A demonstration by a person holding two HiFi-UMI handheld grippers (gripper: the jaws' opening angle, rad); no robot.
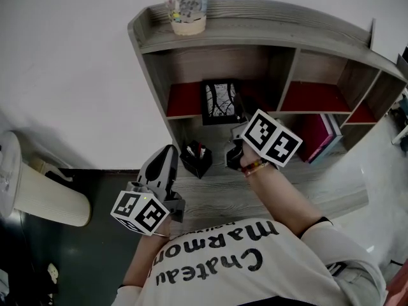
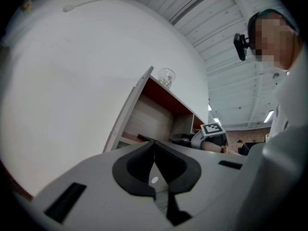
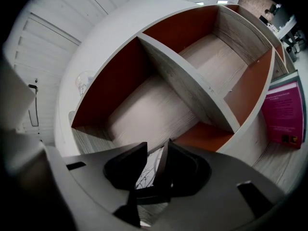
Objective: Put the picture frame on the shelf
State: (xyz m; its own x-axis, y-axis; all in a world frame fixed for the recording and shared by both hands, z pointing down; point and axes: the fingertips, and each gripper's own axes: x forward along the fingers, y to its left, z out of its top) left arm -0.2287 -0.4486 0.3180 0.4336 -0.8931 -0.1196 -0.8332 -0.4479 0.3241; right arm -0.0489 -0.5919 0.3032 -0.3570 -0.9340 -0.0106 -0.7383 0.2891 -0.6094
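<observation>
The black-edged rectangular picture frame with its pale branch print (image 1: 221,101) stood upright in the grey wood-grain shelf unit (image 1: 280,30), among its red-lined compartments. The right gripper's (image 3: 155,150) matte black jaws were narrowed onto its edge. The left gripper (image 2: 154,142) hung low, jaws pressed together and empty.
</observation>
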